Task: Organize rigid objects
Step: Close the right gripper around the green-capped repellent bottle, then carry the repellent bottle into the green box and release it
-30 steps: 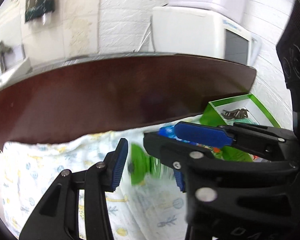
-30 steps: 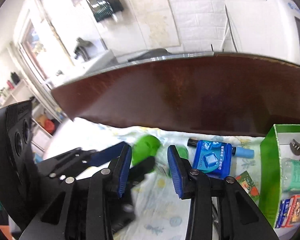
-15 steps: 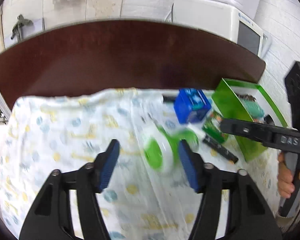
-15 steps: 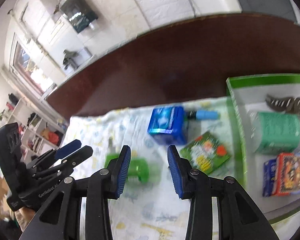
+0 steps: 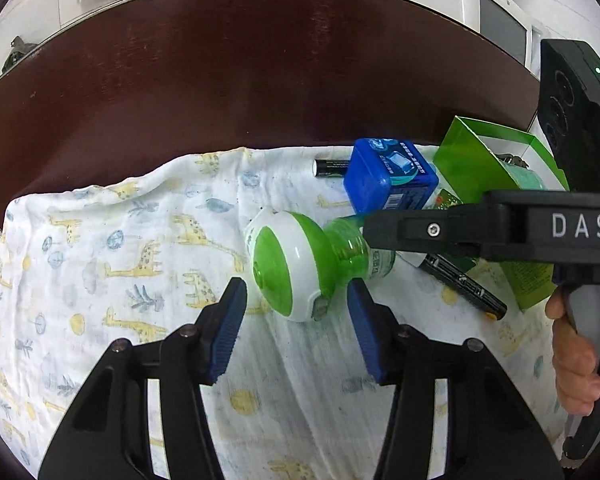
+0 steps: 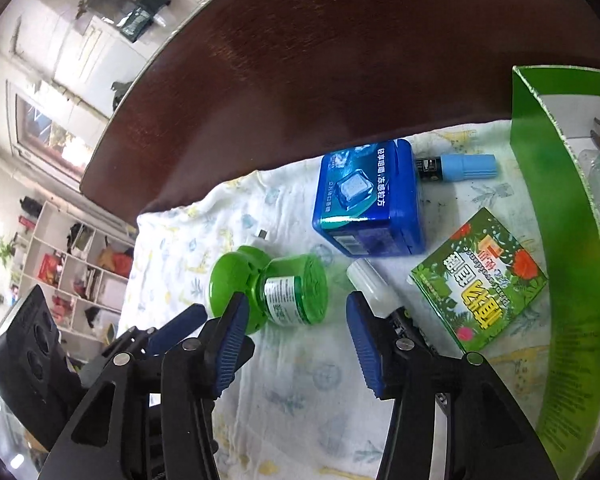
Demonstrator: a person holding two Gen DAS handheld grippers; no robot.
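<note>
5 loose items remain on the giraffe-print cloth point(image 5: 112, 264): green-and-white bottle point(image 5: 300, 264), blue box point(image 6: 366, 200), blue-capped marker point(image 6: 460, 168), leaf-print carton point(image 6: 480, 280), black marker point(image 5: 460, 284). Green bin point(image 6: 552, 208) at the cloth's right edge already holds several (contents partly hidden). Left gripper point(image 5: 296, 336) jaws just narrowed, right gripper point(image 6: 296, 340) jaws just widened; both spread, neither pinching anything.

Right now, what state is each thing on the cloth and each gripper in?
green bottle: lying on its side, not gripped
blue box: flat on cloth, closed
leaf-print box: flat on cloth, closed
green bin: open, partly filled
left gripper: open, fingers either side of the bottle's cap
right gripper: open
</note>
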